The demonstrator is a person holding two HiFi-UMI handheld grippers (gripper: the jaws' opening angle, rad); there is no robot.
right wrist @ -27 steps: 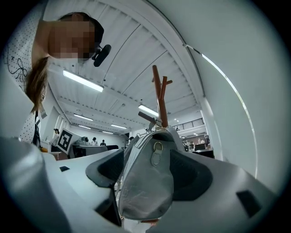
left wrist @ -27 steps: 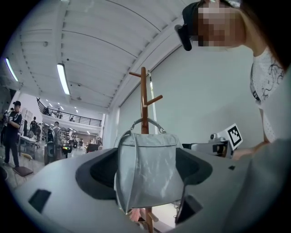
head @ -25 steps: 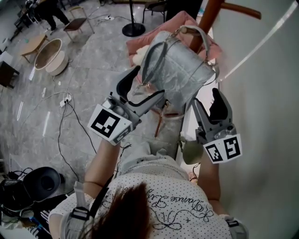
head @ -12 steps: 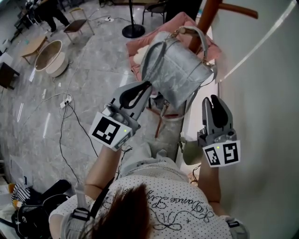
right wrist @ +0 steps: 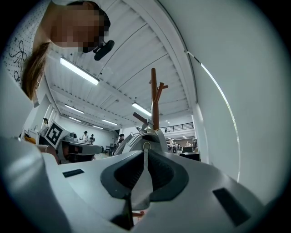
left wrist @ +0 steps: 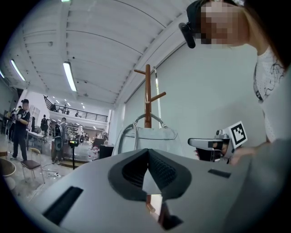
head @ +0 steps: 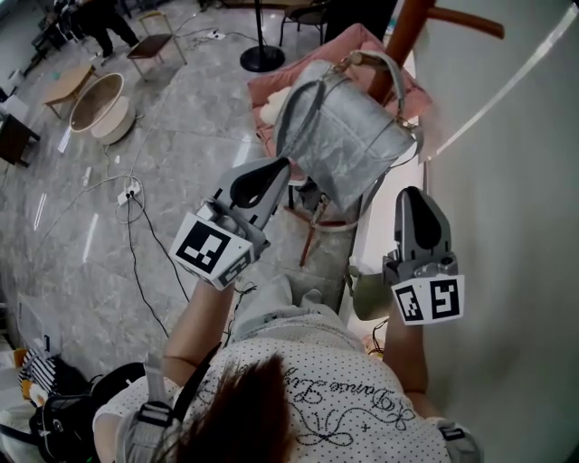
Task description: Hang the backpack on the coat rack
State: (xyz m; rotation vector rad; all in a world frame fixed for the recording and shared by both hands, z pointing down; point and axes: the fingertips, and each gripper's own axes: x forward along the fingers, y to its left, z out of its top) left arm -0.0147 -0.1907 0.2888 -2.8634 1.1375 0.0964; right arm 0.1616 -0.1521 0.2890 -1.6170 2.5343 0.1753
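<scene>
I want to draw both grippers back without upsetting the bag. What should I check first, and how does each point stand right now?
1. Left gripper shut, nothing between its jaws: ok.
2. Right gripper shut, nothing between its jaws: ok.
3. Both grippers apart from the backpack: ok.
4. Backpack's top handle looped at the coat rack, bag hanging off the floor: ok.
5. Handle seated well back on its peg: cannot tell.
</scene>
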